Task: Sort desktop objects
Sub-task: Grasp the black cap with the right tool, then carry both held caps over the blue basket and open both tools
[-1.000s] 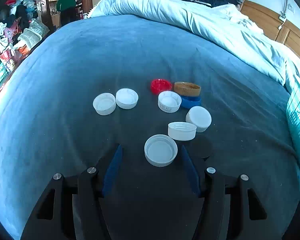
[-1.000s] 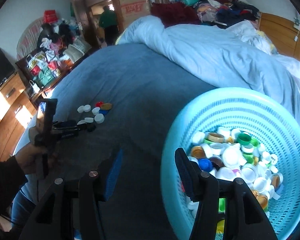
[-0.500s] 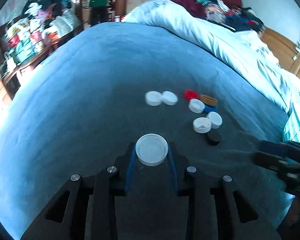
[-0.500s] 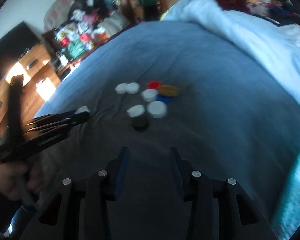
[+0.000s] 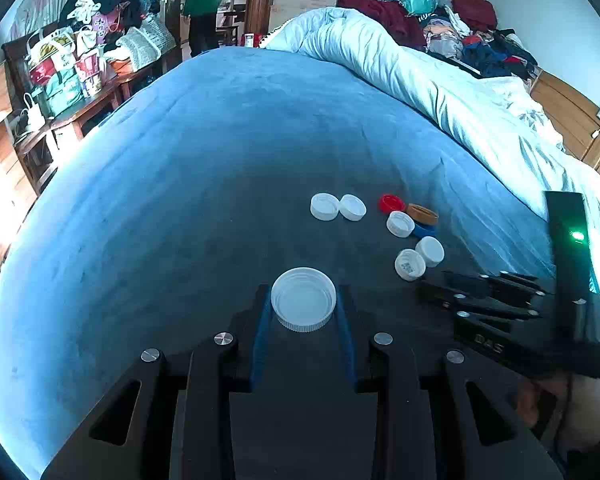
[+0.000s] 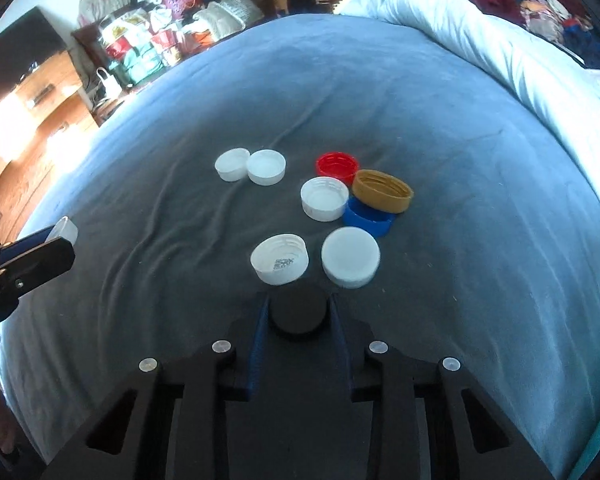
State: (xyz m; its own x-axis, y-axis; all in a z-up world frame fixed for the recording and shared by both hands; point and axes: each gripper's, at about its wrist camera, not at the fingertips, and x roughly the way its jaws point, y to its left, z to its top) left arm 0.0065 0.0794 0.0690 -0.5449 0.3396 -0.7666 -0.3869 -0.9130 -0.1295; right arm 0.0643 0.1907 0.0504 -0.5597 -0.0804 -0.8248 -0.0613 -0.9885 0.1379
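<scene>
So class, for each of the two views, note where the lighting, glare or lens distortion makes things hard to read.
Left wrist view: fisheye bends the blue bedspread into a dome; glare whitens its left edge. Right wrist view: sun washes out the wooden dresser; the black cap in the right tool merges with shadow.

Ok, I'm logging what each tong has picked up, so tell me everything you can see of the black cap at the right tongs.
The round black plastic cap looks matte and plain, its flat closed top facing the camera, with no print visible. It sits squarely between the right tongs, whose blue-lined fingers press on both its sides. It is just in front of two white caps on the blue-grey bedspread, apart from them. Whether it rests on the cloth cannot be told.
</scene>
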